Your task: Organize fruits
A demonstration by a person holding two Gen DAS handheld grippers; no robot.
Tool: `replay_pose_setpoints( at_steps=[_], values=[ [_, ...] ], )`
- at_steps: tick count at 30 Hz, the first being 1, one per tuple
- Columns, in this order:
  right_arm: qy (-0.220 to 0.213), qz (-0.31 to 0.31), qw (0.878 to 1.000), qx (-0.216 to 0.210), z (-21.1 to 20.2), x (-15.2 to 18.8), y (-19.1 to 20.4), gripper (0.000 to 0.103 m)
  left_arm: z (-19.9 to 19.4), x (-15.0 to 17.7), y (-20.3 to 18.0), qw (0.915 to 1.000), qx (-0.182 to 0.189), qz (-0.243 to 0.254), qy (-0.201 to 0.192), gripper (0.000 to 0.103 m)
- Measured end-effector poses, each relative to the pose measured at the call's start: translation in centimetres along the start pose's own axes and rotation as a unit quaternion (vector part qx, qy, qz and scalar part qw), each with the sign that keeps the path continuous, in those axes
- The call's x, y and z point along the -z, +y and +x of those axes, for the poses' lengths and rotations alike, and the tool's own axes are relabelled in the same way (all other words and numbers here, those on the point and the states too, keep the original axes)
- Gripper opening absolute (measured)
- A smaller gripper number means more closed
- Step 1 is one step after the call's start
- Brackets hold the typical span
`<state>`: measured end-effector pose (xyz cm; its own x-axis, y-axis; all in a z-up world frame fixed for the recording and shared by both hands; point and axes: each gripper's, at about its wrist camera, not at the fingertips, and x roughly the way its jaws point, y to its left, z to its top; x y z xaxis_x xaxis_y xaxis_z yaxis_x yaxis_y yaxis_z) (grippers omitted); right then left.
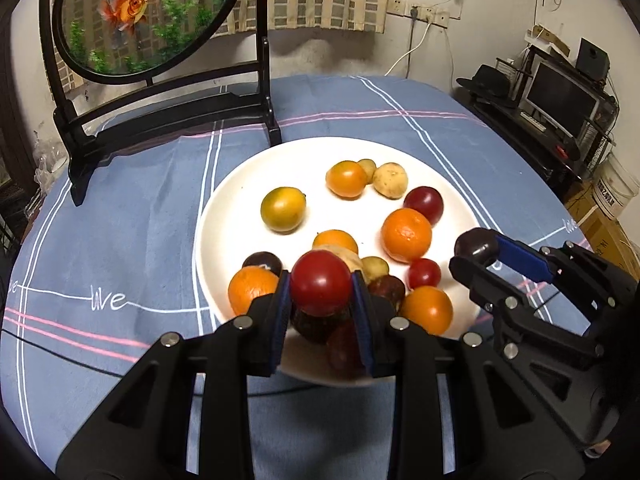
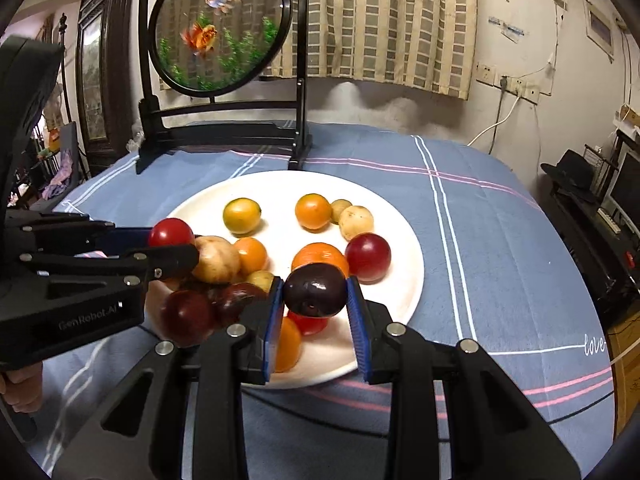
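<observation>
A white plate (image 1: 224,216) on the blue cloth holds several fruits: oranges, red and dark plums, pale yellow fruits. My left gripper (image 1: 320,292) is shut on a red fruit (image 1: 320,282) and holds it above the near side of the plate; it also shows in the right wrist view (image 2: 172,246) at left with the red fruit (image 2: 171,232). My right gripper (image 2: 315,294) is shut on a dark purple plum (image 2: 315,290) above the plate's (image 2: 400,208) near right part. In the left wrist view the right gripper (image 1: 476,250) shows at right holding the plum (image 1: 474,246).
A black stand with a round goldfish screen (image 1: 140,12) stands on the table behind the plate, also in the right wrist view (image 2: 220,28). A dark shelf with a monitor (image 1: 560,100) and a hat is to the right of the table.
</observation>
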<state>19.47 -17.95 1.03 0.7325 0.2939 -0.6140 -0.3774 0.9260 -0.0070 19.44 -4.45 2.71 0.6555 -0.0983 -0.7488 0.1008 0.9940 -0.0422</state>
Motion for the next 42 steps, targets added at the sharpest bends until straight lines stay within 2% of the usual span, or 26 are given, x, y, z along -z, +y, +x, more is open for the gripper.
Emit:
replay_pose_setpoints(
  at_steps=[2,3,4,5,6,10,24,42],
  values=[
    [0.0,-0.002,1.0,-0.001,0.5,0.1,-0.1,0.034,0.3,-0.3,0.0,1.0,-0.002,-0.002,-0.004,0.031],
    [0.002,-0.004,1.0,-0.006,0.7,0.1,-0.1,0.042,0.4,-0.4,0.0,1.0,-0.002,-0.004,-0.005,0.034],
    [-0.003,-0.004,1.0,-0.007,0.7,0.1,-0.2,0.047,0.7,-0.5,0.0,0.9999,-0.004,-0.009,-0.004,0.039],
    [-0.011,-0.001,1.0,-0.007,0.5,0.2,-0.3,0.054,0.7,-0.6,0.1,0.9999,-0.007,-0.013,-0.003,0.051],
    [-0.017,0.001,1.0,-0.005,0.2,0.2,-0.4,0.057,0.8,-0.6,0.1,0.9998,-0.01,-0.016,-0.006,0.056],
    [-0.014,0.004,1.0,-0.008,-0.2,0.4,-0.5,0.057,0.5,-0.5,-0.1,0.9997,-0.015,-0.017,-0.01,0.071],
    [-0.006,0.029,0.999,-0.028,-2.5,1.5,-1.0,0.057,-3.3,1.3,-0.4,0.9993,-0.024,-0.014,-0.024,0.077],
    [0.015,0.053,0.998,-0.023,-5.3,5.7,0.0,0.058,-6.5,8.1,0.2,0.9988,-0.035,-0.026,-0.021,0.085]
  ],
)
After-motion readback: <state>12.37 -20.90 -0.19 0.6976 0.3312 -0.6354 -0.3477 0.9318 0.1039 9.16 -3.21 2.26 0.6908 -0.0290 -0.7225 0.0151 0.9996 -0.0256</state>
